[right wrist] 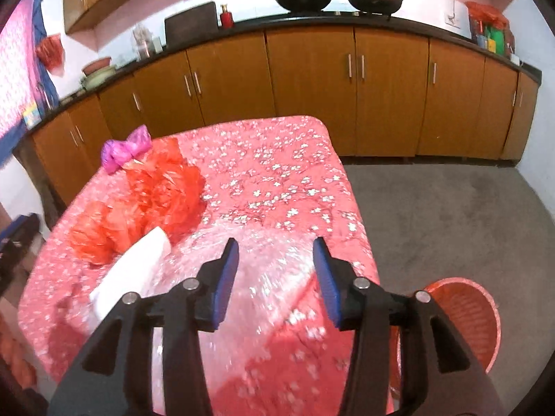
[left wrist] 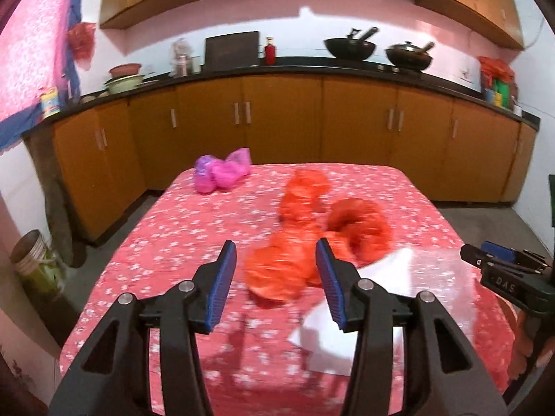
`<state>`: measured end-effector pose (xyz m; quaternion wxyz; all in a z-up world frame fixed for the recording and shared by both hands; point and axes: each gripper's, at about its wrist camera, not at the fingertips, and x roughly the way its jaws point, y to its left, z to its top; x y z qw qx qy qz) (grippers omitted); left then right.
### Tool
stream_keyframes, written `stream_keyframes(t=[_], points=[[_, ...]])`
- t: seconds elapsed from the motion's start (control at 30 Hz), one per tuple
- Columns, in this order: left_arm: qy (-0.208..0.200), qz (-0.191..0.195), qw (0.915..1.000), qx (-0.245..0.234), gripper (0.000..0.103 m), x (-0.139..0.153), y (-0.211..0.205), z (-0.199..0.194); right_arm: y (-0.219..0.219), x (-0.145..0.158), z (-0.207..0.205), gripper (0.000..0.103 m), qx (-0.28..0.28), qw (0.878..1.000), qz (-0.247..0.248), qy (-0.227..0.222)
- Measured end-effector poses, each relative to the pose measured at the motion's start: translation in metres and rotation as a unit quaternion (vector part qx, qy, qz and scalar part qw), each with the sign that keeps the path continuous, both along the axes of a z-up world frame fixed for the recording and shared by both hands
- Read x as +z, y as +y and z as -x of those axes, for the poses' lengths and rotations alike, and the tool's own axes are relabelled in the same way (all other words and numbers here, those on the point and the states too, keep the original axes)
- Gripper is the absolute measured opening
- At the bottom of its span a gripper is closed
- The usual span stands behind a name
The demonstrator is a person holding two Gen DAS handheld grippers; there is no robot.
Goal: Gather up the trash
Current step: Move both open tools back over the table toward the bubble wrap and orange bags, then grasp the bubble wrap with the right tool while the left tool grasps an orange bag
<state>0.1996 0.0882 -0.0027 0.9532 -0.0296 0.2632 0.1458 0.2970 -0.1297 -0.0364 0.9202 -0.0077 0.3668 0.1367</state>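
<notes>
A crumpled orange-red plastic bag lies on the table with the pink flowered cloth; it also shows in the right wrist view. A white paper lies beside it, partly under a clear plastic sheet. A pink-purple bag sits at the far left corner. My left gripper is open above the near end of the red bag. My right gripper is open above the clear sheet, holding nothing.
An orange woven basket stands on the grey floor at the table's right side. Brown kitchen cabinets run behind the table, with woks on the counter. A jar stands on the floor at the left.
</notes>
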Motion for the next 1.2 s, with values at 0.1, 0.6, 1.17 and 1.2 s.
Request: stream_keyframes(t=[0.1, 0.6, 1.17, 1.2], points=[[0.002, 0.005, 0.9999, 0.009, 0.049, -0.002, 0.012, 0.002, 0.007, -0.010, -0.014, 0.047, -0.007, 1.000, 0.006, 0.026], [0.022, 0.029, 0.9992, 0.016, 0.049, -0.018, 0.041, -0.006, 0.029, -0.002, -0.021, 0.003, -0.004, 1.000, 0.030, -0.002], [0.064, 0.048, 0.9963, -0.031, 0.056, -0.032, 0.031, -0.042, 0.031, 0.043, -0.019, 0.003, -0.021, 0.997, 0.016, -0.073], [0.073, 0.045, 0.9958, -0.032, 0.056, -0.035, 0.029, -0.046, 0.032, 0.042, -0.018, 0.003, -0.020, 0.997, 0.016, -0.073]])
